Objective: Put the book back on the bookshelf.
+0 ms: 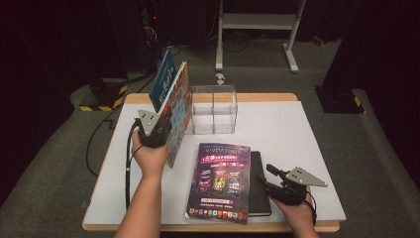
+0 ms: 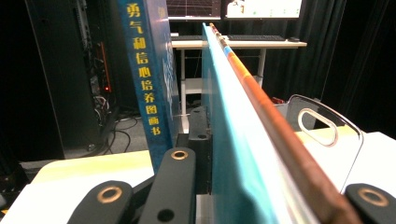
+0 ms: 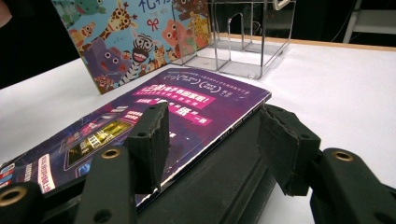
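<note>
Keep left tool (image 1: 159, 130) pinching thin colourful animal picture book (image 1: 179, 111) upright, steer toward clear acrylic rack (image 1: 214, 110); right tool (image 1: 270, 179) spread, idle.

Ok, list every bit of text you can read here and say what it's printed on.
"勇气和信心培养图画书": yellow, down the spine of the blue book.
Animal picture book cover: the large title is cut off at the top, unreadable.
Purple magazine: pink banner headlines and small print, too blurred to read.
Black notebook: no text to be seen.
</note>
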